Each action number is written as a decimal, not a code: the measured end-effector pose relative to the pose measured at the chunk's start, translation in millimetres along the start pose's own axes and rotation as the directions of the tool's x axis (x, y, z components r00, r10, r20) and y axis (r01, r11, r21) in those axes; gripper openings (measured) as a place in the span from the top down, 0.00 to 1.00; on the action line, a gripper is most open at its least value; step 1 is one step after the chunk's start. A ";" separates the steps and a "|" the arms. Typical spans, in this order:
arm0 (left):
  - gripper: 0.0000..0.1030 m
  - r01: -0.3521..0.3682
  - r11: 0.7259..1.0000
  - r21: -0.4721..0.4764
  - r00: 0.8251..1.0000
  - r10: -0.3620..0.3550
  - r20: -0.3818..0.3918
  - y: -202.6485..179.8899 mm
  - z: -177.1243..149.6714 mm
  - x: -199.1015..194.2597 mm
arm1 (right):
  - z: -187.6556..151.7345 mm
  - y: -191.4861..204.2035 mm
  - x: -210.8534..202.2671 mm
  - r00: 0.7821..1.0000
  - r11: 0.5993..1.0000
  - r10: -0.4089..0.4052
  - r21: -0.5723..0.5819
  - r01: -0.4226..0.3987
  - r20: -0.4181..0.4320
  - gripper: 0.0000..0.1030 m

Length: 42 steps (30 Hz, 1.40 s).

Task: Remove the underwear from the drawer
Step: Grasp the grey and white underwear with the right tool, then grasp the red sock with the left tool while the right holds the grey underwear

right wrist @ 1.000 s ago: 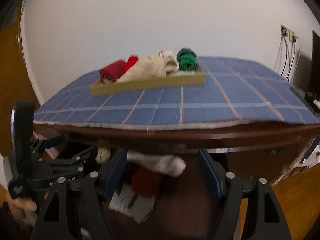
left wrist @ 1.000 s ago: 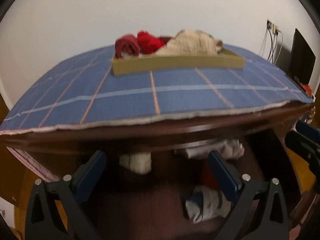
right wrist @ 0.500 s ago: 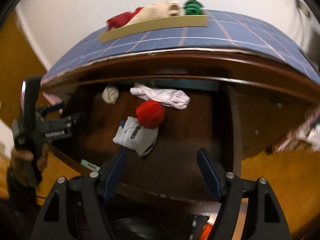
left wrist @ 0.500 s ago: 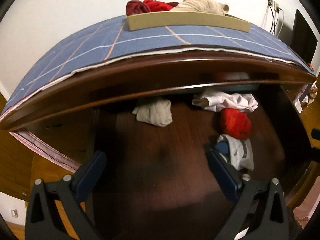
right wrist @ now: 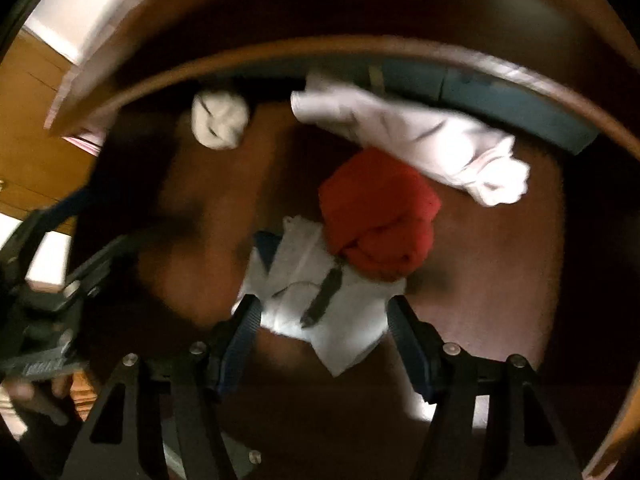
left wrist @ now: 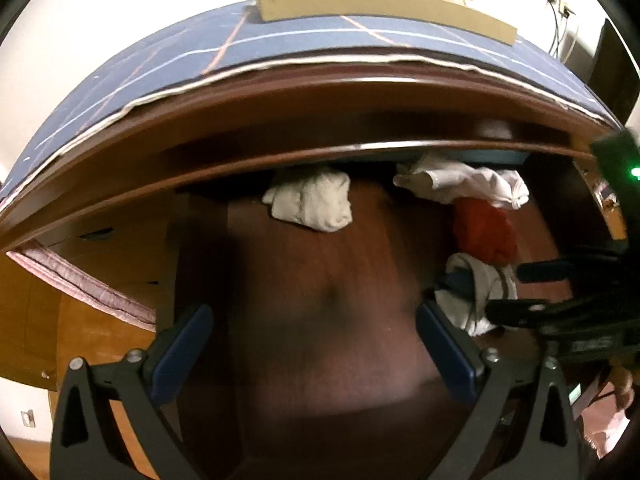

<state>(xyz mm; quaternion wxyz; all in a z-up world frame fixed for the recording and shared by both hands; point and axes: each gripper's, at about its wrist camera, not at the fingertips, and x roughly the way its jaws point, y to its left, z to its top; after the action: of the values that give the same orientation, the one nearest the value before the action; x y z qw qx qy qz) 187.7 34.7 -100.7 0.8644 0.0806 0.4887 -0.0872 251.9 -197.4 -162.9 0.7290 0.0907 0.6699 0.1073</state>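
Your right gripper (right wrist: 320, 332) is spread wide, its fingers straddling the grey-white folded underwear (right wrist: 320, 300) on the open drawer (left wrist: 320, 280) floor without gripping it; a red bundle (right wrist: 380, 216) touches that garment's far edge; your left gripper (left wrist: 312, 344) is also spread, holding nothing, above bare drawer floor; a cream bundle (left wrist: 312, 200) lies near the back.

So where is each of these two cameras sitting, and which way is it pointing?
Left wrist: on the left gripper, looking forward and down into the open drawer under the tabletop; its own open fingers show, plus the right gripper at right.
Right wrist: on the right gripper, close above the grey garment; its open fingers show.
Shared: red bundle, white garment.
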 end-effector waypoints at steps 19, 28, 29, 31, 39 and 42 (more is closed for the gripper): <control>0.00 0.121 0.976 0.182 0.990 -0.105 -0.097 -39.0 13.9 16.2 | -33.1 -14.9 -20.5 0.998 0.997 -0.058 -0.050 0.057 -0.007 0.78; 0.00 0.255 0.952 0.169 0.959 -0.228 -0.166 -73.1 31.8 22.2 | -72.6 -37.9 -80.9 0.981 0.999 0.054 0.001 -0.055 0.188 0.77; 0.00 0.249 0.956 0.157 0.960 -0.222 -0.169 -76.1 34.3 23.5 | -76.2 -43.7 -86.8 0.977 0.999 0.037 0.016 -0.041 0.210 0.77; 0.00 0.251 0.958 0.137 0.957 -0.225 -0.181 -83.9 37.7 26.9 | -82.1 -48.9 -101.3 0.963 0.998 0.022 0.054 -0.037 0.268 0.77; 0.15 0.235 0.907 0.350 0.960 -0.160 -0.230 -148.6 44.4 39.1 | -87.3 -87.6 -138.6 0.910 0.989 0.017 0.130 -0.077 0.414 0.77; 0.18 0.268 0.889 0.372 0.944 -0.165 -0.286 -167.5 46.5 50.3 | -86.2 -93.8 -141.0 0.901 0.985 0.018 0.144 -0.089 0.433 0.77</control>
<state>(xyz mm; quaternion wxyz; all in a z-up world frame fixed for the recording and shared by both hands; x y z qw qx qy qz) 213.4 -142.2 -129.3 0.7458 0.2127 0.5695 -0.2726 158.1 -327.6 -61.2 0.8457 0.1890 0.4965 0.0504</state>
